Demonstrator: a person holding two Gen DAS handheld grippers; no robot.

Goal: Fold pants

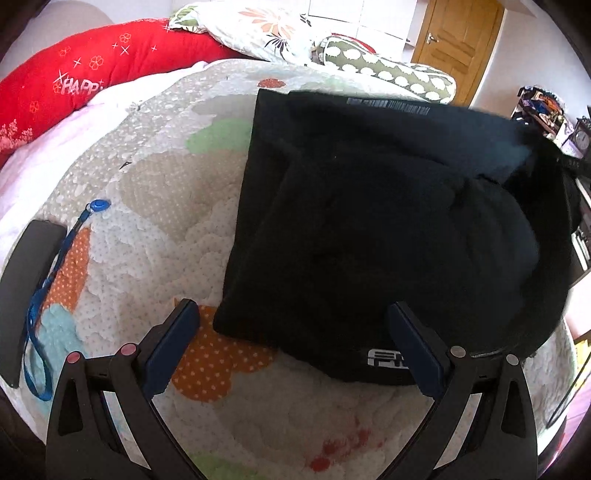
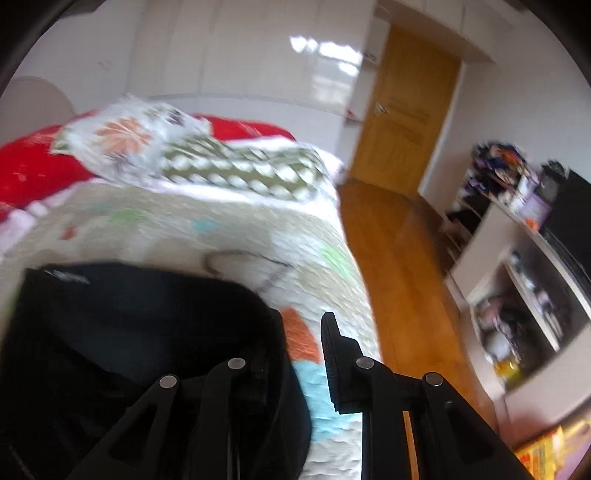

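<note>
The black pants [image 1: 369, 229] lie folded into a thick rectangle on the patterned quilt [image 1: 155, 206]. A white logo shows on the near edge and a striped label at the far edge. My left gripper [image 1: 291, 332] is open and empty, its blue pads either side of the near left corner of the pants, just above them. In the right wrist view the pants [image 2: 129, 325] fill the lower left. My right gripper [image 2: 295, 354] is open; its left finger is hidden against the black cloth, and its right finger [image 2: 332, 354] is over the quilt [image 2: 240, 236] near the bed's right edge.
A black phone-like slab [image 1: 26, 291] with a blue lanyard [image 1: 55, 273] lies on the quilt at left. A red pillow [image 1: 92, 66] and floral bedding [image 1: 266, 26] are at the head. Wooden floor [image 2: 399, 258], a door [image 2: 402, 110] and cluttered shelves [image 2: 524, 295] lie right of the bed.
</note>
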